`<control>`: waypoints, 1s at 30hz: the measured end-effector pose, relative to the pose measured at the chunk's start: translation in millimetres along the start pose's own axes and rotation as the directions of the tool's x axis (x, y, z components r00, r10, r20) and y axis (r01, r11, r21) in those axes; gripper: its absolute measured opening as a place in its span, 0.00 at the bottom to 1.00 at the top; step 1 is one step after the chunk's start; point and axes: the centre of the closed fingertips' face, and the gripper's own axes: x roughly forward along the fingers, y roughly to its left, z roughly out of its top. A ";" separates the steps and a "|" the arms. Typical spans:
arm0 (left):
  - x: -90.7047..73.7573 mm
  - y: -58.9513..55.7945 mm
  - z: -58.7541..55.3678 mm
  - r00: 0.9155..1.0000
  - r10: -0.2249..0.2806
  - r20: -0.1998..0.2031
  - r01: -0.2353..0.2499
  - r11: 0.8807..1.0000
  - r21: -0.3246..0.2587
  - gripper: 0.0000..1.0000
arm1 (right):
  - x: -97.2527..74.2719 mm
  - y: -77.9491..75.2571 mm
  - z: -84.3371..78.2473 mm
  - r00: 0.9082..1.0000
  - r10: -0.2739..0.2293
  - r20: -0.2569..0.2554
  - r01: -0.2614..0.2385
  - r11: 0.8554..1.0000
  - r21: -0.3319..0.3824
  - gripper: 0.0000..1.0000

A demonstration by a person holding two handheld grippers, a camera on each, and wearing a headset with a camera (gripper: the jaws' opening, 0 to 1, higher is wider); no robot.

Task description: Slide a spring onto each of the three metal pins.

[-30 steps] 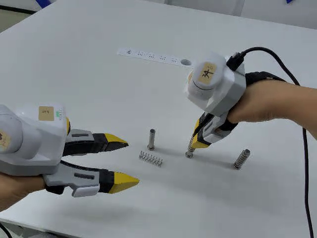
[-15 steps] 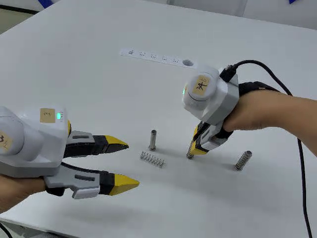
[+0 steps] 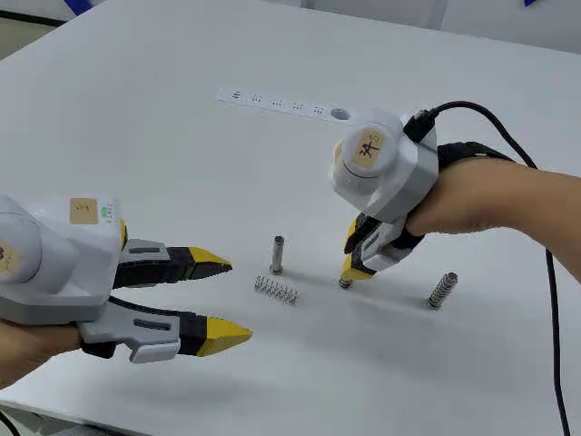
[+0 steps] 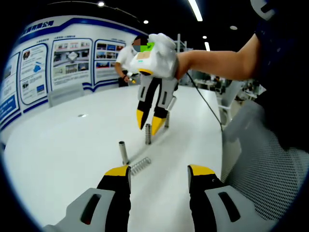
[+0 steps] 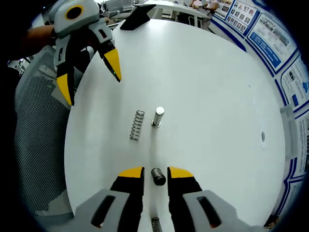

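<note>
The right gripper (image 3: 349, 262) has released the spring (image 5: 158, 176), which now sits lower on the middle pin (image 3: 345, 283); its jaws stand slightly apart on either side. A loose spring (image 3: 276, 291) lies beside the bare pin (image 3: 277, 254), nearer the bench's (image 3: 136, 136) front edge. The left gripper (image 3: 227, 300) hovers, jaws spread, by the front-left corner.

We take this for an office-type lab/showroom: big white worktable (image 3: 136, 136), blue-trimmed info boards (image 4: 72, 63) on the wall, ceiling strip lights (image 4: 195, 9), mesh chair (image 4: 260, 164) & power strip (image 3: 281, 104).
</note>
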 end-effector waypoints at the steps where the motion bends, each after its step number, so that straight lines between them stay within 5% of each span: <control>1: 0.1 0.0 0.2 1.000 0.000 -0.001 0.000 1.000 0.001 0.48 | -1.1 2.3 4.4 1.000 0.003 0.011 -0.003 1.000 -0.002 0.20; 11: -3.0 1.2 0.6 1.000 0.008 -0.003 -0.008 1.000 0.006 0.48 | 11.7 19.1 27.9 0.997 0.046 0.069 -0.049 0.998 0.039 0.19; 30: -1.7 1.9 -2.0 1.000 0.008 -0.010 -0.008 1.000 0.003 0.47 | 48.2 34.0 35.8 0.996 0.061 0.071 -0.068 0.993 0.092 0.15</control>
